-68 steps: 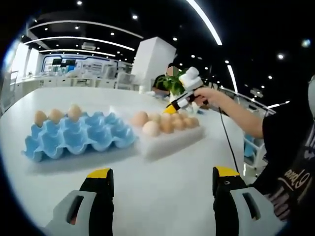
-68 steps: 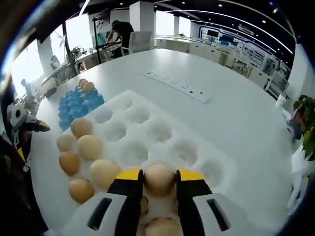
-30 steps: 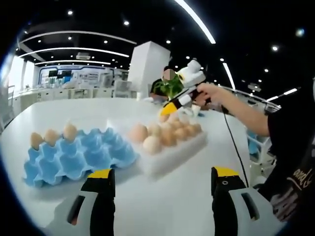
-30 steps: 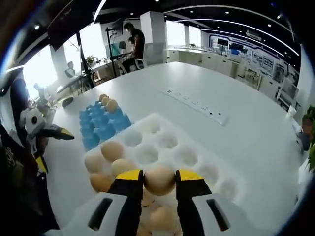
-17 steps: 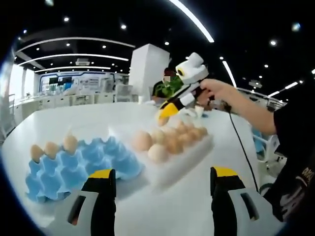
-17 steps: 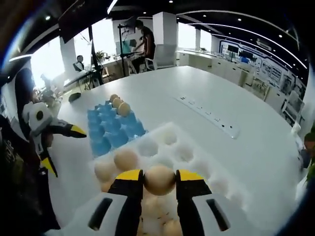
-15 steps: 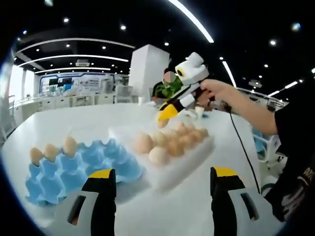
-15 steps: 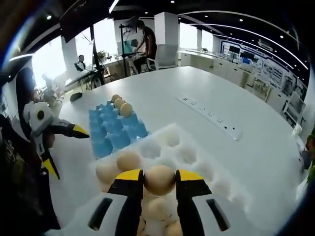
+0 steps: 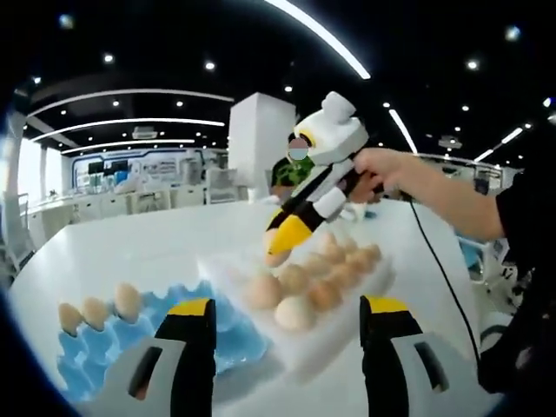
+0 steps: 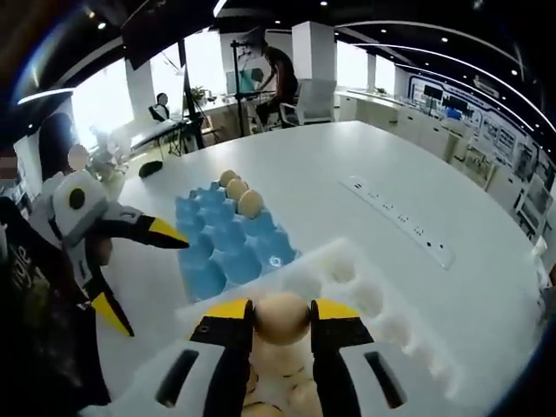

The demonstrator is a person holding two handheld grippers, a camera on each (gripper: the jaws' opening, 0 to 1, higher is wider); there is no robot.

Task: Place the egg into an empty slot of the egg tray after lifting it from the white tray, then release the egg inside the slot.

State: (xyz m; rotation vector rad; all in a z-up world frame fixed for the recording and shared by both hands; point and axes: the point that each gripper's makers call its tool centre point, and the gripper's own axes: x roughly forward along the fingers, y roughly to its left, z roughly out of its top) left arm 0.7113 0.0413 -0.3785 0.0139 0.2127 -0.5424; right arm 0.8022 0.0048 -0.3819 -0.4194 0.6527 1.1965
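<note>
My right gripper [image 10: 282,314] is shut on a tan egg [image 10: 282,318], held in the air over the near edge of the white tray [image 10: 375,306]. Beyond it lies the blue egg tray [image 10: 217,261], with three eggs [image 10: 239,193] in its far row and the other slots bare. In the left gripper view the right gripper [image 9: 280,250] hangs above the white tray [image 9: 306,349] with the egg [image 9: 276,258] at its yellow tips. The blue egg tray [image 9: 91,356] lies lower left. My left gripper [image 9: 287,307] is open and holds nothing; it shows as the left gripper [image 10: 142,274] beside the blue tray.
Several more eggs [image 9: 317,278] rest in the white tray. A white power strip [image 10: 400,221] lies on the big white table [image 10: 347,156] to the right. A person [image 10: 278,69] works at a desk far behind. The operator's arm [image 9: 434,187] reaches in from the right.
My right gripper has risen off the white tray with the egg and carried it toward the blue egg tray. The left gripper stays open; both views have shifted.
</note>
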